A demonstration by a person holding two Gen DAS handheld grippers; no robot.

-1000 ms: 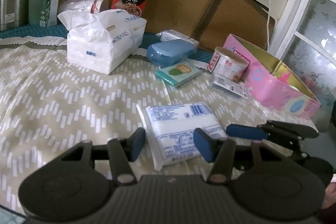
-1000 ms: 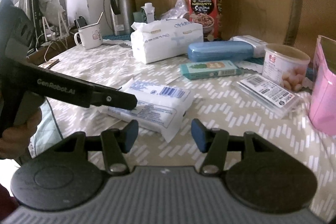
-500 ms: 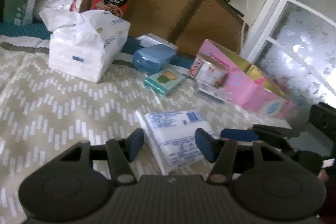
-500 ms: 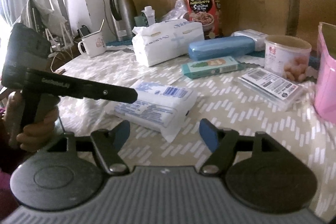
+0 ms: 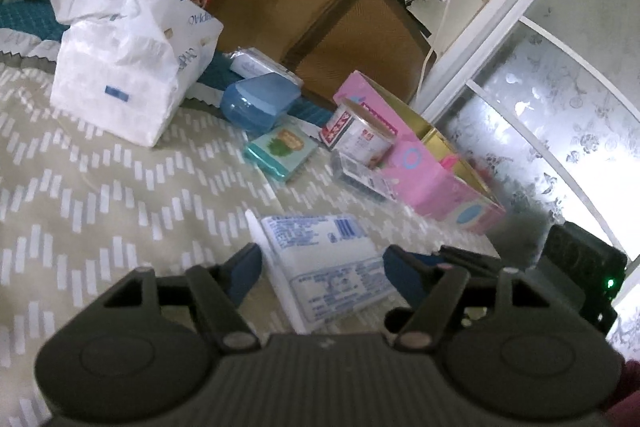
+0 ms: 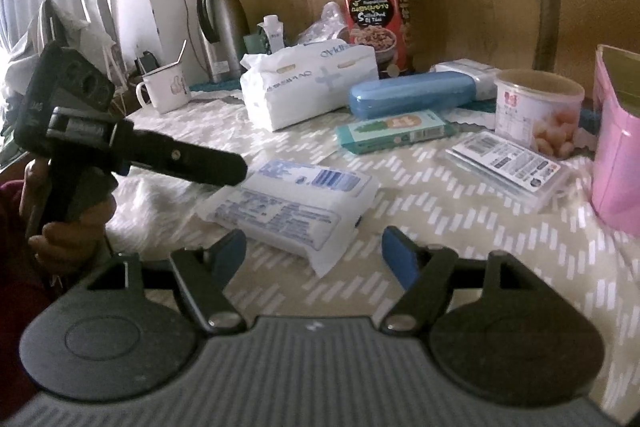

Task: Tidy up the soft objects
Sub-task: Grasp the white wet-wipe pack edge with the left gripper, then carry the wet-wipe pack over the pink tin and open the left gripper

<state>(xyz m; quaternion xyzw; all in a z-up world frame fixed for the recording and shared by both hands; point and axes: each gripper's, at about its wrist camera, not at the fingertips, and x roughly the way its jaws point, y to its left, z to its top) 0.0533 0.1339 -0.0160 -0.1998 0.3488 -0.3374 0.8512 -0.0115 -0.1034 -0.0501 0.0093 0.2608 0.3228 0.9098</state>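
Two grippers spread wide, left gripper (image 5: 320, 275), right gripper (image 6: 314, 251), flanking tissue pack (image 6: 296, 203)

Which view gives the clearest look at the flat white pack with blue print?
The right wrist view: the flat white pack lies whole on the tablecloth, ahead of the open right tongs, only its far left corner hidden behind the left tongs. The left wrist view shows the pack blurrier, between the open left tongs.

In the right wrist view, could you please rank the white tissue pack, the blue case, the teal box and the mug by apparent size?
Largest to smallest as they look:
1. white tissue pack
2. blue case
3. teal box, close to the case, so that pair is unsure
4. mug, though it stands farther back
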